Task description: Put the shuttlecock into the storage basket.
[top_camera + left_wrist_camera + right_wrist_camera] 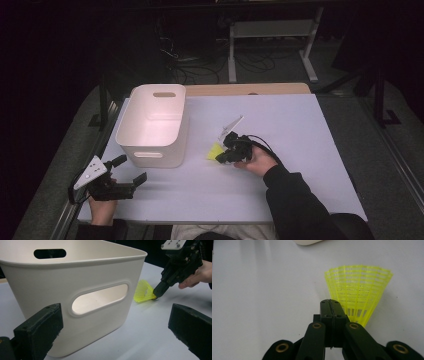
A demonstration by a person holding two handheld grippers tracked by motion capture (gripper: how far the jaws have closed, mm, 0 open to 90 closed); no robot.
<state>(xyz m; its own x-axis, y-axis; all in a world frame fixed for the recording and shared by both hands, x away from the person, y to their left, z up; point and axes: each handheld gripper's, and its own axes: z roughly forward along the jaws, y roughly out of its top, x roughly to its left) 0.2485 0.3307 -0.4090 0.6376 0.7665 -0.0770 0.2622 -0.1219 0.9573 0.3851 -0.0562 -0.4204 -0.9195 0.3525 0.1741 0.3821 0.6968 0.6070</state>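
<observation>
My right tool (pixel 329 305) rests closed beside the yellow shuttlecock (pixel 358 290) on the desk (pixel 300 130); my left tool (pixel 131 170) gapes wide, empty.

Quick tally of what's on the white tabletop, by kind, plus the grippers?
White bin: 1
Yellow shuttlecock: 1
Left gripper, jaws apart: 1
Right gripper, jaws closed beside the shuttlecock's narrow end: 1
Total: 4

High view overhead; all 3 share the shuttlecock (pixel 215 151)
</observation>
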